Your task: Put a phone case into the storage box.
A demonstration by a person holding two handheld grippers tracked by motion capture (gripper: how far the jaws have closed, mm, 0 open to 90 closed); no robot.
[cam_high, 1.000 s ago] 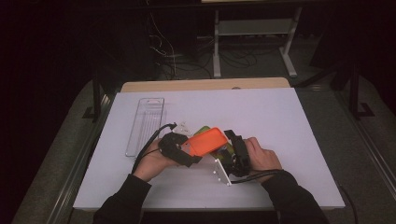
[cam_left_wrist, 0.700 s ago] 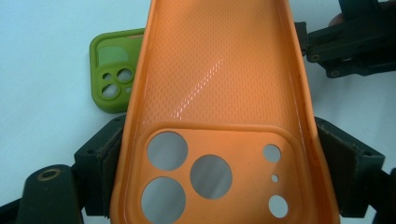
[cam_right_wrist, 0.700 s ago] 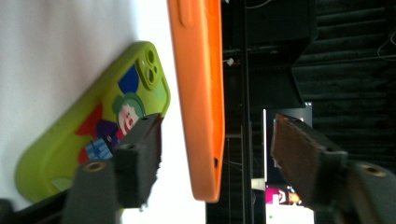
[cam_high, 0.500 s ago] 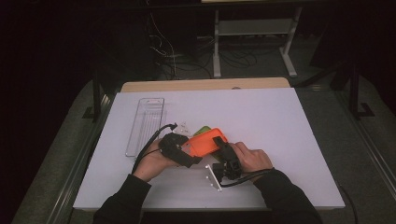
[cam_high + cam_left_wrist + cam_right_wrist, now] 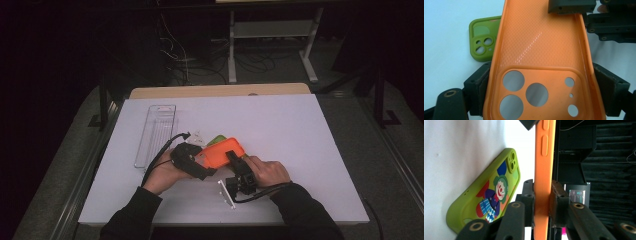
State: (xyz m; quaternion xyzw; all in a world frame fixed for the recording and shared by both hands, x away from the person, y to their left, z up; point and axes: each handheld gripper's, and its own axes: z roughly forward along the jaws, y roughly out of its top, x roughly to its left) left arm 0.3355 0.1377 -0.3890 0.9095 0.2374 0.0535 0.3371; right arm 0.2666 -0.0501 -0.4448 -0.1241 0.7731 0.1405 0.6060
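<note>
Green case (image 5: 218,140) mostly hidden behind orange case (image 5: 222,152); orange case's lower end cut off in left gripper view.

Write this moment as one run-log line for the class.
left gripper: shut on orange phone case | right gripper: just closed onto its other end | green phone case: flat on table

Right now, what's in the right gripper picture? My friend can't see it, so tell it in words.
The right tongs have just been closing and now pinch the thin edge of an orange phone case. Beside it, a green phone case with a cartoon clown lies on the white table.
</note>
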